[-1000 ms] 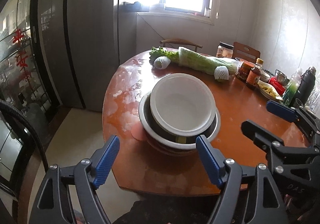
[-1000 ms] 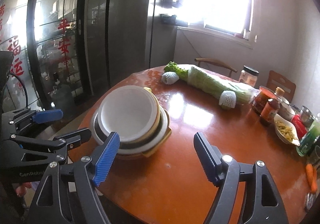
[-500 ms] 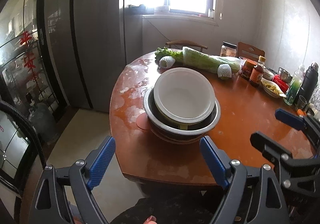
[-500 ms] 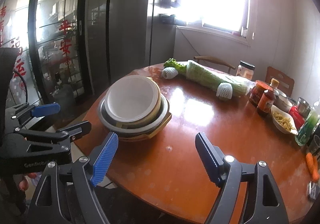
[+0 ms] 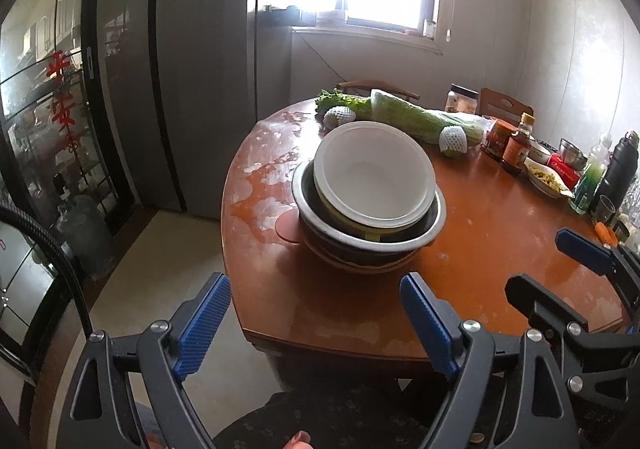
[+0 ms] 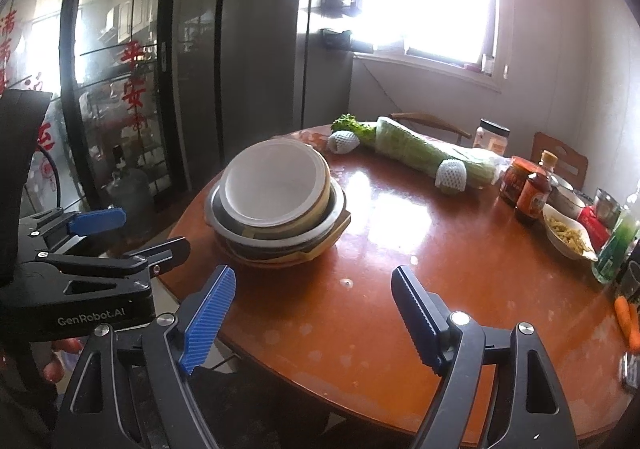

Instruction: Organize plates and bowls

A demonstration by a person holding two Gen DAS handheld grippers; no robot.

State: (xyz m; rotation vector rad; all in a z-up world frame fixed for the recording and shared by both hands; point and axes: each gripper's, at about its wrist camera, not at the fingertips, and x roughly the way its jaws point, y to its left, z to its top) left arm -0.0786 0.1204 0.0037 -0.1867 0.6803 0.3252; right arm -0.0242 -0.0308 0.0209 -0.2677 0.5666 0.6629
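A nested stack stands near the left edge of the round wooden table [image 5: 500, 249]: a white bowl [image 5: 372, 177] on top, inside a yellowish bowl, inside a steel bowl [image 5: 438, 215], over a dark bowl and tan plates. In the right wrist view the white bowl [image 6: 276, 185] sits left of centre. My left gripper [image 5: 312, 301] is open and holds nothing, hovering back from the stack over the table's near edge. My right gripper [image 6: 312, 289] is also open with nothing in it, over bare tabletop to the right of the stack. Each gripper shows in the other's view: the right gripper [image 5: 540, 261] and the left gripper [image 6: 128, 233].
A long wrapped cabbage [image 5: 416, 117] and two foam-netted fruits [image 5: 452, 139] lie behind the stack. Sauce jars and bottles [image 5: 516, 149], a dish of food [image 5: 546, 179], a thermos [image 5: 618, 169] and carrots [image 6: 626, 317] crowd the right side. A grey fridge [image 5: 192, 69] stands left.
Both grippers have drawn back from the stack, so more of the table's near edge and the floor shows. The left jaws stand a little wider. The stack has not moved.
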